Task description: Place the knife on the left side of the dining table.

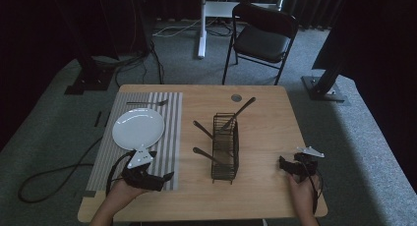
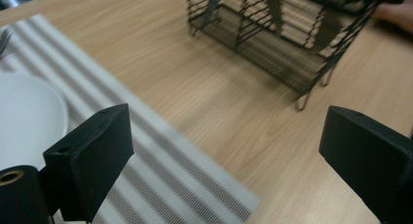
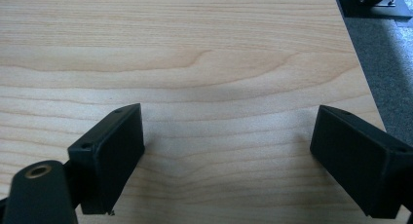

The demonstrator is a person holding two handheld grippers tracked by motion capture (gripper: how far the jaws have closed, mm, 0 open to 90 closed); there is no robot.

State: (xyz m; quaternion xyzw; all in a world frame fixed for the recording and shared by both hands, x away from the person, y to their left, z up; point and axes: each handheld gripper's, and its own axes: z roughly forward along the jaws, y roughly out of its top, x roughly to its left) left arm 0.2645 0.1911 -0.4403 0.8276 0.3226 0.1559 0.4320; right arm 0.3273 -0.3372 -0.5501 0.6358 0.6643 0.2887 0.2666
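Note:
A black wire caddy (image 1: 225,147) stands mid-table with three dark-handled utensils (image 1: 238,113) leaning out of it. To its left, a white plate (image 1: 138,128) rests on a striped placemat (image 1: 169,137), and a fork (image 1: 147,103) lies at the mat's far end. My left gripper (image 1: 160,179) sits low over the mat's near right corner, open and holding nothing. In the left gripper view the left gripper (image 2: 229,156) faces the caddy (image 2: 287,44), with the plate (image 2: 27,117) at left. My right gripper (image 1: 284,163) is near the table's front right corner. The right gripper (image 3: 229,151) is open over bare wood.
A round grommet (image 1: 236,97) is set in the table's far edge. A black folding chair (image 1: 263,37) stands behind the table, on grey carpet. Cables (image 1: 54,179) trail over the floor at left. The table's right edge (image 3: 363,83) runs close to my right gripper.

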